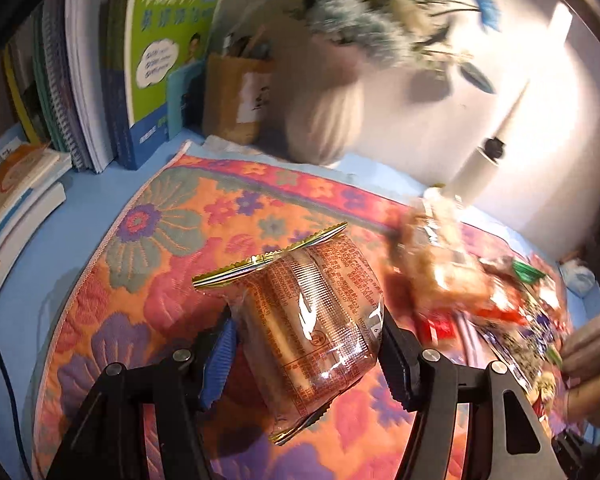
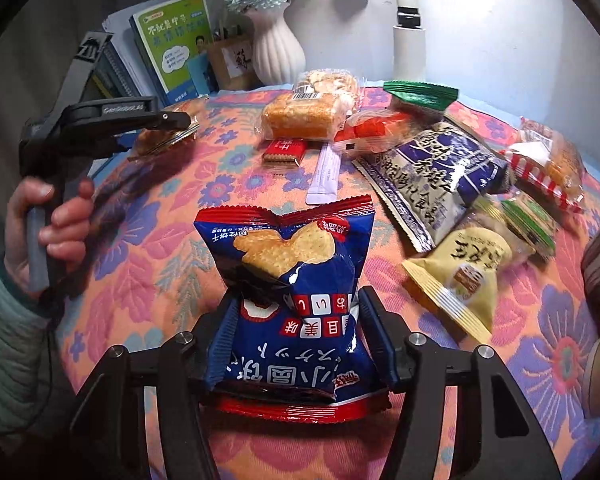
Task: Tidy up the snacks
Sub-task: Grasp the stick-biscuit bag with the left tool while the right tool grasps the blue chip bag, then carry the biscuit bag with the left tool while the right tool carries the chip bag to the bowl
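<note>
1. Snack packets are spread over a flowered orange-and-pink cloth [image 2: 148,240]; about ten are counted in the right wrist view, most of them in a cluster at the far right.
2. One blue-and-red cracker bag [image 2: 288,304], printed with round crackers and Chinese and Japanese characters, is clamped between the pads of the right gripper [image 2: 294,336] at the near middle of the cloth.
3. One clear wrapper with gold crimped ends holding brown biscuits [image 1: 306,316] is pinched in the left gripper [image 1: 308,334], seen at the left in the right wrist view, raised off the cloth.
4. One yellow triangular packet [image 2: 456,276], one blue-and-white bag with large Chinese characters [image 2: 440,176], one small red packet [image 2: 284,152] and one clear pack of golden cake with a barcode [image 2: 304,114] are made out.
5. At the far edge, one white ribbed vase [image 2: 278,56] holds pale flowers, and a green-covered book [image 2: 176,44] stands among other upright books.
</note>
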A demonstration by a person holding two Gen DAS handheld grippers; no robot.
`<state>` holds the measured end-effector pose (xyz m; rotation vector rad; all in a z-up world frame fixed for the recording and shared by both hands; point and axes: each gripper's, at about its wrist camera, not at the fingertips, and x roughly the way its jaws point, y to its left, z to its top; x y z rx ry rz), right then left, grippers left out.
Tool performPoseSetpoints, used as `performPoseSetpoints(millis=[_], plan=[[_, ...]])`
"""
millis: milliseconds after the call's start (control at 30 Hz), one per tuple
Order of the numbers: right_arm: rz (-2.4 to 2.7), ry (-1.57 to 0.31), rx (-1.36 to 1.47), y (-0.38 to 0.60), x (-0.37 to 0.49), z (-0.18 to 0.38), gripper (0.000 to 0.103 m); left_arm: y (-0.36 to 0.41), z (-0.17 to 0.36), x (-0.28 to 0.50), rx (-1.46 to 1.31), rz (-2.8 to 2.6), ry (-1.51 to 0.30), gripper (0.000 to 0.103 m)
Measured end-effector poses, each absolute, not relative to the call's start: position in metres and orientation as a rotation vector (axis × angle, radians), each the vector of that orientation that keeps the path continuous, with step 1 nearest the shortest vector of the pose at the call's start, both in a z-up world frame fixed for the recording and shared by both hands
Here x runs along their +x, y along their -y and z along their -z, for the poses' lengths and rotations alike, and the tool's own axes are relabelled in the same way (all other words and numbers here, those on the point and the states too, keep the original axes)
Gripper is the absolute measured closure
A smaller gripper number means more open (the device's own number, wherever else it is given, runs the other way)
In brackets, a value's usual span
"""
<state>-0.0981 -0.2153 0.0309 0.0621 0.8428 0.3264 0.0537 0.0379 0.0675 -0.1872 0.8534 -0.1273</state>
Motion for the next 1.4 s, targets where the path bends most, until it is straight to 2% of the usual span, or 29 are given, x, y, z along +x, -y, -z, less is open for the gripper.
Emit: performPoseSetpoints(millis=[500, 1400], plan=[[-0.165, -0.764, 0.186, 0.285, -0.158, -0.06, 0.046, 0.095, -0.102, -0.034, -0.052, 0.415, -0.781, 0.041], [0.073, -0.739, 0.292, 0.417, -0.268, -0.077, 0.046, 0.28, -0.104, -0.158, 0.088, 0.849, -0.842, 0.041]])
